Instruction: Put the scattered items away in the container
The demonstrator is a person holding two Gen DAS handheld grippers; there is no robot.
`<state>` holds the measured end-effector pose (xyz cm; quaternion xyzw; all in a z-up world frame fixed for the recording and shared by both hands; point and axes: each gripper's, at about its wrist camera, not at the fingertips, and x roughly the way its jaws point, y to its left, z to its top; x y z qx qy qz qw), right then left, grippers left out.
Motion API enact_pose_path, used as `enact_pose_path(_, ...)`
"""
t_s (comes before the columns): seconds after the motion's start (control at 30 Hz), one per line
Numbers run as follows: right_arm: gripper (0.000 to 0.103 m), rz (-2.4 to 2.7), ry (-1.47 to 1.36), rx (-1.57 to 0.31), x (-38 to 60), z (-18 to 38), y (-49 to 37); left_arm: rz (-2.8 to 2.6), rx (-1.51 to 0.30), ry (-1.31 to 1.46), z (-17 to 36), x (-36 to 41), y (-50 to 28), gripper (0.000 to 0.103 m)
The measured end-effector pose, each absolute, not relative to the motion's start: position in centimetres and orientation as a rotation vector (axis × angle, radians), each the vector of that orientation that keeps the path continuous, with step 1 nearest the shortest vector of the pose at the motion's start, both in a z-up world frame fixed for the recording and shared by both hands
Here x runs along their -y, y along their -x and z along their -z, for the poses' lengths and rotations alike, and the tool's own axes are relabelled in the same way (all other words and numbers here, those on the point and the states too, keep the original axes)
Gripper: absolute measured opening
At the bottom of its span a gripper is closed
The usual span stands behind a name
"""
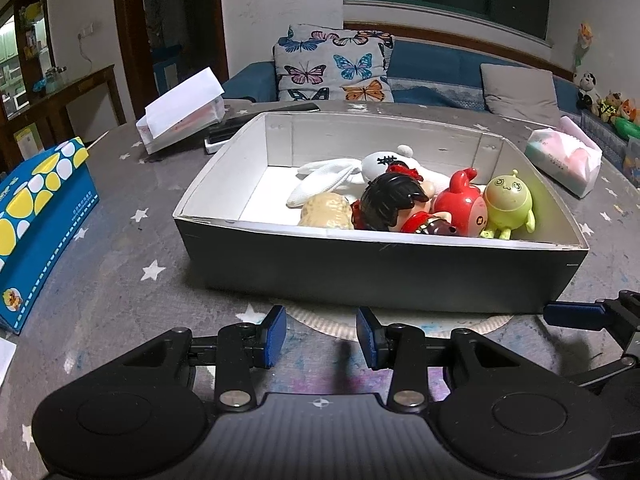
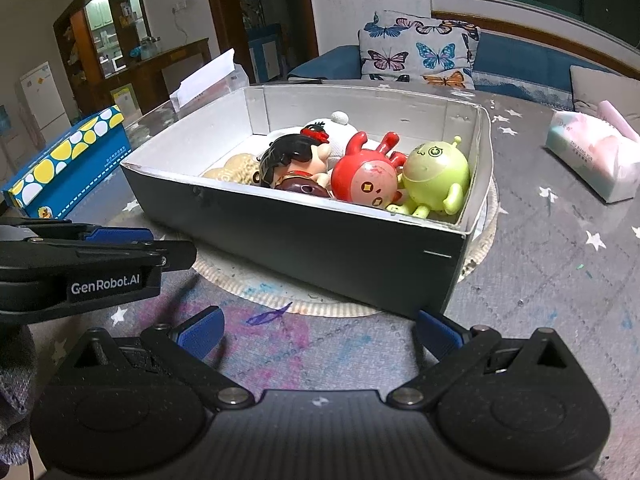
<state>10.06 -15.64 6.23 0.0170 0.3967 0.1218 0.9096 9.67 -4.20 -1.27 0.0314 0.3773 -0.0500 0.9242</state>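
Judging from the toys gathered in the box, the tidying looks nearly done. The left gripper is partly spread and empty, the right gripper wide apart and empty, both low before the box. The green toy, the red toy and the dark-haired doll lie at its near right end, so it is best to search the table for stray pieces before finishing.

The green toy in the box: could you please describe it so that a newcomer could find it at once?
Find the dark box with white inside walls on the grey star-patterned table. The green toy lies in its near right corner, beside the red round toy. It alone is lime green, with two small antennae and a drawn face.
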Motion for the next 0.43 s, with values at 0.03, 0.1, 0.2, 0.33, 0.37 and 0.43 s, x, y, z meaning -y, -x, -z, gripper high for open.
enact_pose_path(0.03, 0.103, -0.251, -0.034, -0.818, 15.64, -6.23, -10.06, 0.103, -0.775, -0.065, 1.28, 4.25, -9.69, 0.041)
enact_pose_path(0.1, 0.103, -0.252, -0.035, -0.818, 15.68, -6.25, -10.07, 0.104, -0.774, -0.067, 1.29, 4.36, -9.67, 0.04)
enact_pose_path(0.2, 0.103, -0.253, -0.037, -0.818, 15.68, -6.25, -10.07, 0.109, -0.775, -0.066, 1.27, 4.46, -9.71, 0.039)
enact_pose_path(0.33, 0.103, -0.255, -0.039, -0.814, 15.72, -6.26, -10.06, 0.115, -0.766, -0.06, 1.2, 4.5, -9.69, 0.037)
enact_pose_path(0.37, 0.103, -0.256, -0.041, -0.813, 15.75, -6.26, -10.07, 0.117, -0.766, -0.059, 1.18, 4.48, -9.66, 0.037)
enact_pose_path(0.43, 0.103, -0.255, -0.044, -0.811, 15.78, -6.27, -10.09, 0.118, -0.765, -0.061, 1.15, 4.54, -9.61, 0.037)
